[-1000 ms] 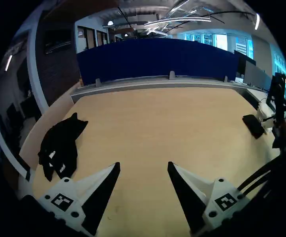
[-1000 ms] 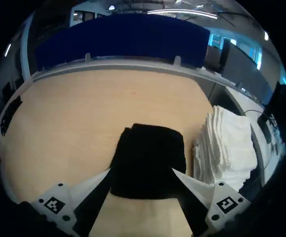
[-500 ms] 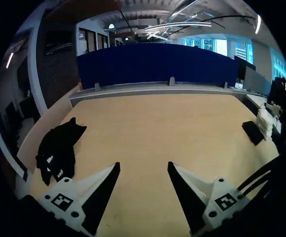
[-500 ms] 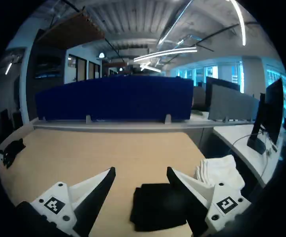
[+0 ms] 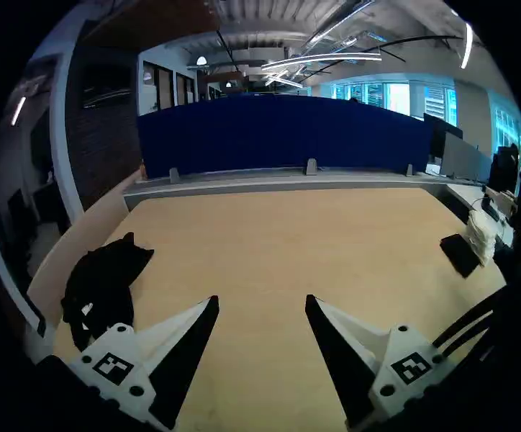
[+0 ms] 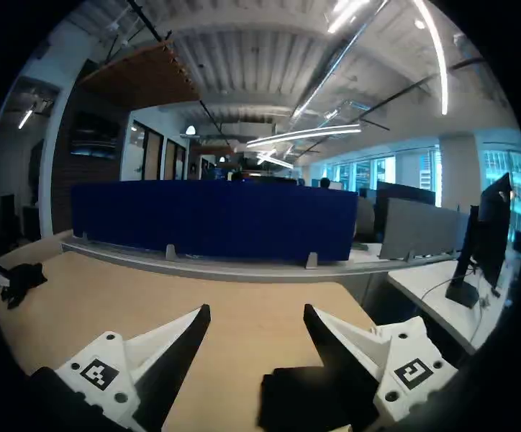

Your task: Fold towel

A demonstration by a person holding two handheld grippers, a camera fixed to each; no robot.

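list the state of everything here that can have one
left hand-held gripper: open, empty
right hand-held gripper: open, empty
folded towel: folded, lying flat, not gripped
loose towel: crumpled, unfolded
white towels: stacked beside the folded towel

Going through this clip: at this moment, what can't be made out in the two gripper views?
1) Folded black towel, right gripper view: its right part is behind a finger of the right gripper and its near edge is cut off at the bottom, so the fold quality is unclear.
2) White towel stack, left gripper view: small, at the distorted right rim; count unreadable.
3) Crumpled black cloth, left gripper view: too dark to tell towel from garment.
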